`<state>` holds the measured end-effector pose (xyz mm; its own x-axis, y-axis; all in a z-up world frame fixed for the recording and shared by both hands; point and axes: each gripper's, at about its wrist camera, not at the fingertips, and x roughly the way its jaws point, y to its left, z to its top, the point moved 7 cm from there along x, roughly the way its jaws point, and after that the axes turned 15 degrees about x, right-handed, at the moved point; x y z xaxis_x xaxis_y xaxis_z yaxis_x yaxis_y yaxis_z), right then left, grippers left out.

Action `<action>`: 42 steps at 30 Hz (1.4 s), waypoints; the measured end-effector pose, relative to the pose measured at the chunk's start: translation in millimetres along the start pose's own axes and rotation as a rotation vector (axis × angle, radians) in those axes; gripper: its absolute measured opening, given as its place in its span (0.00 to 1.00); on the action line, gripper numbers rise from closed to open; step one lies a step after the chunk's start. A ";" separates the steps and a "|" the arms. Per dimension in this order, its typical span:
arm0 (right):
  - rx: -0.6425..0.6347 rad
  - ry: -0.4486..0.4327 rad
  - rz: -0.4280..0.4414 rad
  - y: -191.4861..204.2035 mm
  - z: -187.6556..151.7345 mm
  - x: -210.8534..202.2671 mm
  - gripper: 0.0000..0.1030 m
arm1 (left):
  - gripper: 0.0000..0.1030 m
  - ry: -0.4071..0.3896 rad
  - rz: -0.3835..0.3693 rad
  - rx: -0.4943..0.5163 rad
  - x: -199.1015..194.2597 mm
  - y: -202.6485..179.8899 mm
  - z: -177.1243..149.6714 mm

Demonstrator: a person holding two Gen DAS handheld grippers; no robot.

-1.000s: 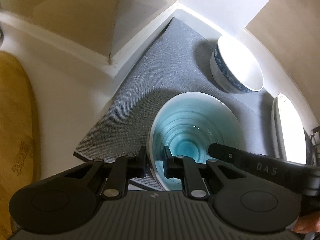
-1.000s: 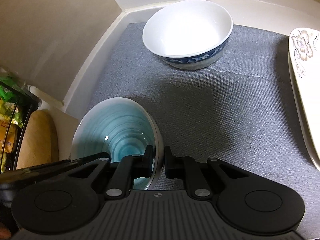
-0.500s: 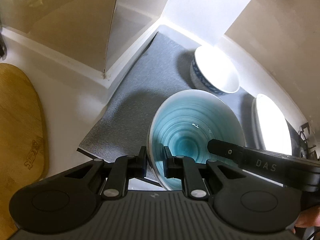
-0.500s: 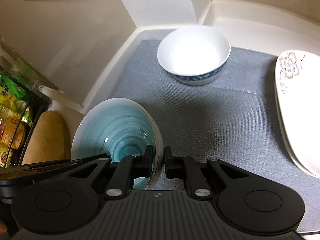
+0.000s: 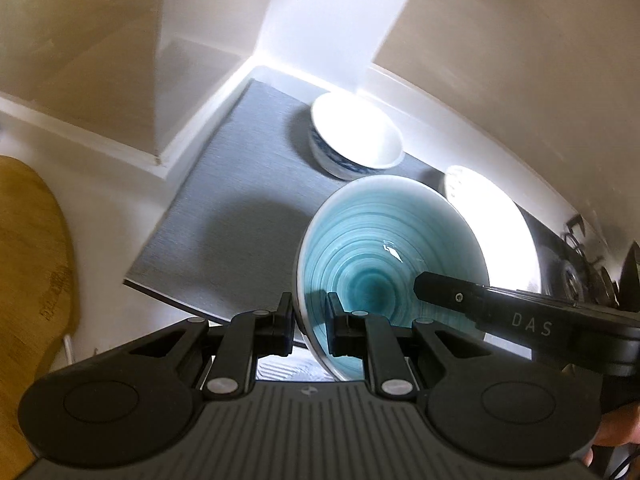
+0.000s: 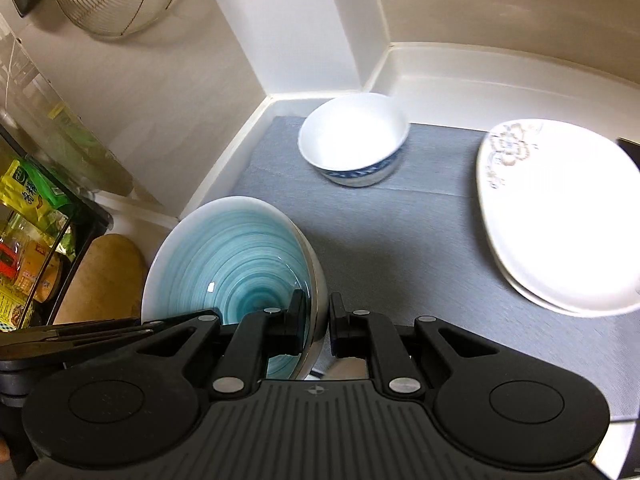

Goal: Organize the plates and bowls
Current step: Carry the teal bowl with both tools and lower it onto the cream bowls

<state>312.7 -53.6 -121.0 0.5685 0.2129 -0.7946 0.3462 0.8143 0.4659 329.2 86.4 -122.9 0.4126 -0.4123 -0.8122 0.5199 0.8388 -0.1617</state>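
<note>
You've got both grippers clamped on the teal bowl — left gripper pinching the near-left rim, right gripper pinching the opposite rim, jaws nearly closed with only the bowl wall between them. Bowl hangs clear above the grey mat; white bowl with blue band and floral plate sit on the mat beyond it — well apart.

White counter: grey mat, wooden board directly on it.
</note>
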 end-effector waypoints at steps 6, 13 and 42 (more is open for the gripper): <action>0.034 -0.026 -0.023 -18.5 -13.2 -21.8 0.12 | 0.16 0.004 -0.026 0.051 -4.5 -23.8 -9.1; 0.077 -0.043 -0.045 -38.4 -30.3 -42.7 0.12 | 0.16 0.019 -0.057 0.103 -5.9 -46.0 -21.9; 0.168 -0.040 -0.123 -89.5 -58.0 -55.1 0.12 | 0.17 0.112 -0.118 0.223 17.6 -87.5 -49.1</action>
<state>207.0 -106.9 -141.4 0.5422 0.0927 -0.8351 0.5330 0.7304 0.4272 254.3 23.2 -150.6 0.2601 -0.4504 -0.8541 0.7165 0.6830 -0.1420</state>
